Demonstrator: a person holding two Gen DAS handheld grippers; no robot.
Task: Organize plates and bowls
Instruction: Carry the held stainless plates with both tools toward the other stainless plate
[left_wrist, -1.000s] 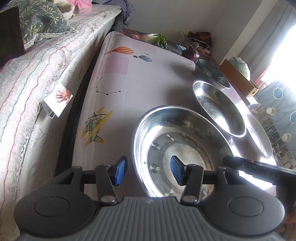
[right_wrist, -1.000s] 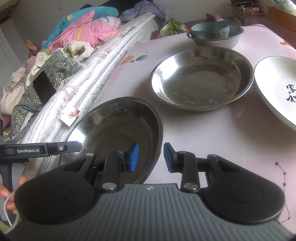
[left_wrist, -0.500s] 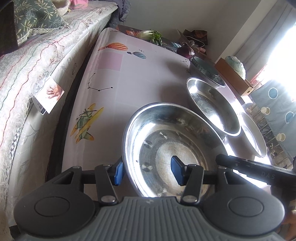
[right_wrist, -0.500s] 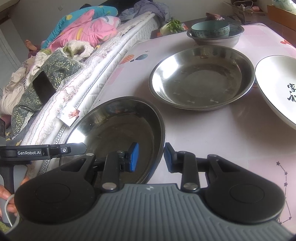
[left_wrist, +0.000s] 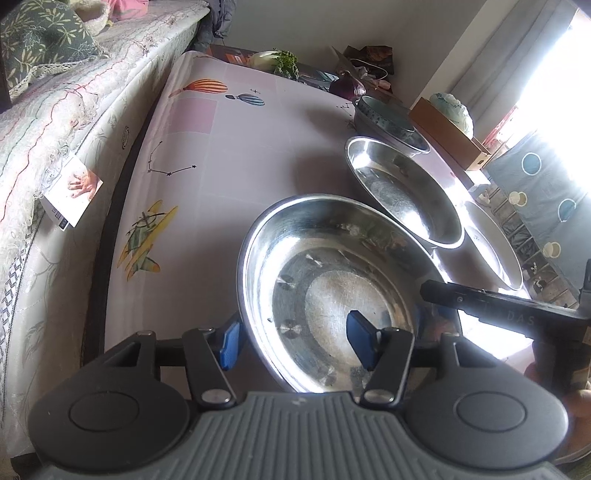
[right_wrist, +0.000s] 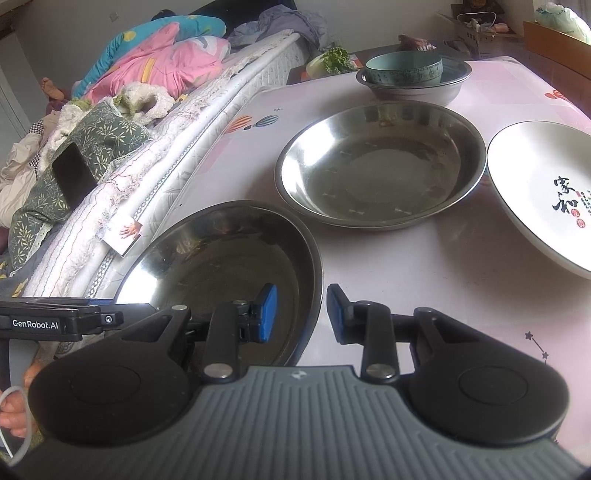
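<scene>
Our left gripper (left_wrist: 293, 341) and right gripper (right_wrist: 301, 312) both sit apart astride opposite rims of the near steel bowl (left_wrist: 332, 280); uneven closing could tip it sideways

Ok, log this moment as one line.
left tool: open, straddling near steel basin rim | right tool: open, straddling opposite rim | basin: on table, not lifted

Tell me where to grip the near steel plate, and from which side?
Grip the thin rim of the near steel plate, one finger inside and one outside. Left gripper and right gripper both straddle that rim, open, on opposite sides. The shallow sloped wall offers no other hold.
</scene>
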